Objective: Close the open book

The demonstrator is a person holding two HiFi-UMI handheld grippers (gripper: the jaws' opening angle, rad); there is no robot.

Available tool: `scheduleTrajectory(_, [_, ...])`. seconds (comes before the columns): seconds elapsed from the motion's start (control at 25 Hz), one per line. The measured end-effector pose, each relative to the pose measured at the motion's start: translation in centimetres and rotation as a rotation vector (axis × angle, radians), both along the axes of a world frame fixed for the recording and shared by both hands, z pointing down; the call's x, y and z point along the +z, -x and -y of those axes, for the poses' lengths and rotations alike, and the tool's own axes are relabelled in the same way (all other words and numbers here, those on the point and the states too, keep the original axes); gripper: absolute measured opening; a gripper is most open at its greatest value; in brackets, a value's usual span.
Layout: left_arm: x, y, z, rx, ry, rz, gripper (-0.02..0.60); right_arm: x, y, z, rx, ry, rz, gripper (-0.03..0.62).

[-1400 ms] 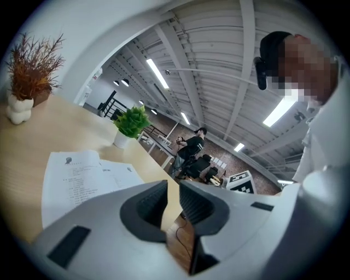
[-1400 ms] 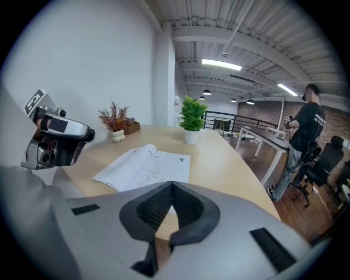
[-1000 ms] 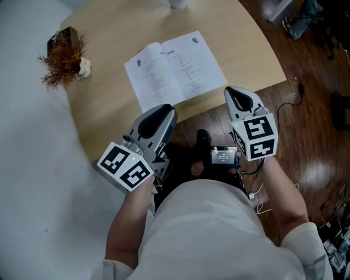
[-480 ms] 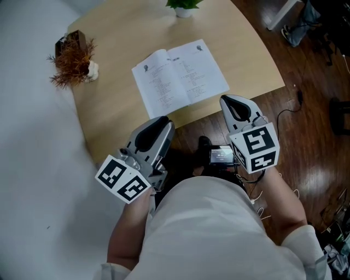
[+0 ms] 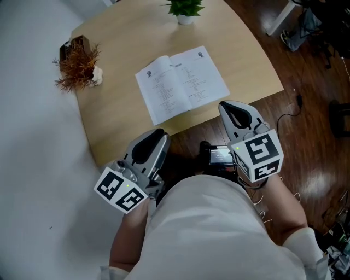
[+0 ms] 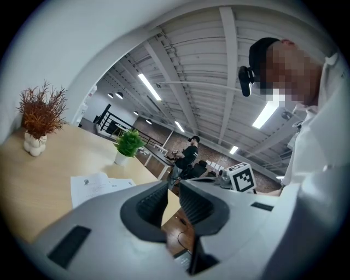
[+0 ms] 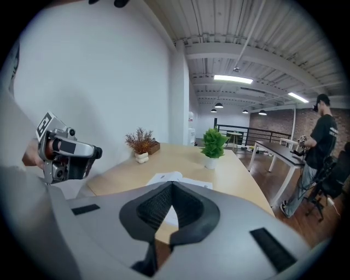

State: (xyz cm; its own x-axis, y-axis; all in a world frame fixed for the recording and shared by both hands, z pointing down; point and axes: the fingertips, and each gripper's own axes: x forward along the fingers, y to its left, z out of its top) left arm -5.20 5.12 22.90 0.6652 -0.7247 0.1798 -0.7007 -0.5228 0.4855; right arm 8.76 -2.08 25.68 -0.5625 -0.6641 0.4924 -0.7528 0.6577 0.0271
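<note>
Head view looks steeply down on a pale wooden tabletop (image 5: 115, 117) with the open book (image 5: 182, 82) lying flat on it, both printed pages facing up. The left hand-held gripper (image 5: 159, 134) hangs just off the tabletop's near edge, and the book is ahead of it and to its right, apart from it. Left gripper view shows its two jaws standing slightly spread, with a narrow gap and nothing between the ribbed pads. The right hand-held gripper (image 5: 229, 106) is held over the dark wooden floor (image 5: 306, 136) beside the tabletop's near edge; the book lies ahead of it and to its left, untouched. Right gripper view shows its jaws pressed together at the tips, pinching nothing. Beyond the left hand-held gripper, at the tabletop's far left, stands a dried reddish plant (image 5: 78, 66). A green potted plant (image 5: 185, 9) stands past the book at the far edge. Off to the right of the right hand-held gripper, a person (image 7: 320, 146) in dark clothing stands by another table.
</note>
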Motion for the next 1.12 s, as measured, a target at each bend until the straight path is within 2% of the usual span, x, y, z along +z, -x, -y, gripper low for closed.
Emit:
scheduleTrajectory(0.72, [-2.2,1.0,-2.4,0.001,-0.023,0.007,0.060,-5.1,1.1,-2.4,-0.068,-0.065,0.058,0.002])
scheduleTrajectory(1.12, [-3.6,0.9,-2.6,0.006,-0.053,0.008,0.060,-6.8,0.7,-2.6,-0.059,-0.099,0.076,0.002])
